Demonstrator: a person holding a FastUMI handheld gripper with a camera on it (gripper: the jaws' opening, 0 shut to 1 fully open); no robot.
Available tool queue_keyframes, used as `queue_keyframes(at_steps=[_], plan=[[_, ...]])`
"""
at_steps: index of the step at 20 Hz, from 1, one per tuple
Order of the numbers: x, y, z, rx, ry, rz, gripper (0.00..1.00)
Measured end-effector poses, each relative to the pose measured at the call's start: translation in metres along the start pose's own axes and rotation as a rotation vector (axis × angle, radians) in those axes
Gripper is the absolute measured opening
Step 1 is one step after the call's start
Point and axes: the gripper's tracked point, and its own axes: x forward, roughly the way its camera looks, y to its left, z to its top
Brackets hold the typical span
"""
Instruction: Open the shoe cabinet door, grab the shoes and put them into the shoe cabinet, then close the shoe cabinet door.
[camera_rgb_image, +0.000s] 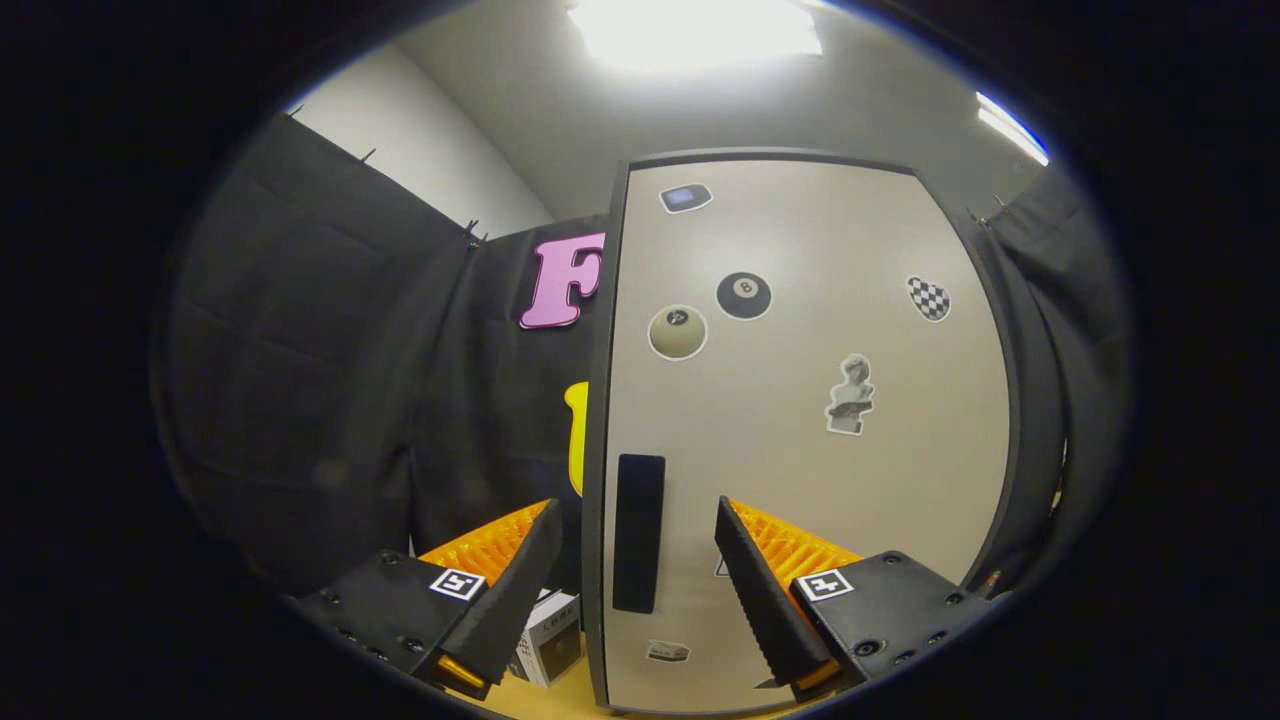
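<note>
Gripper view puts the shoe cabinet door (800, 420) straight ahead of me, a tall pale panel with a dark frame, standing upright on the wooden tabletop (545, 700). I see its left edge turned toward me, and I cannot tell whether the door is shut or slightly ajar. A dark vertical handle (638, 532) sits low on the door near that left edge. My hand-held gripper (635, 575) has its fingers spread apart, one on each side of the handle, touching nothing that I can make out. Stickers dot the door: an eight ball (744, 296), a pale ball (678, 332), a checkered heart (929, 298) and a small bust figure (850, 396). To the left, behind the left finger, a small box (550, 640) rests on the tabletop. Black cloth (330, 400) hangs farther back, on the left and right.
</note>
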Motion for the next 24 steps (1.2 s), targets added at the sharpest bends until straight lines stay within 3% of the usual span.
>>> queue_keyframes(at_steps=[3, 6, 9, 11, 13, 19, 24], plan=[[0.018, 0.003, -0.018, -0.006, 0.041, -0.010, 0.96], [0.031, 0.003, -0.027, -0.018, 0.062, -0.022, 0.89], [0.038, -0.002, -0.033, -0.016, 0.073, -0.061, 0.70], [0.041, -0.003, -0.035, 0.003, 0.083, -0.072, 0.48], [0.041, 0.000, -0.036, 0.027, 0.097, -0.059, 0.45], [0.039, 0.001, -0.037, 0.037, 0.134, -0.050, 0.23], [0.018, 0.006, -0.032, 0.056, 0.154, 0.017, 0.23]])
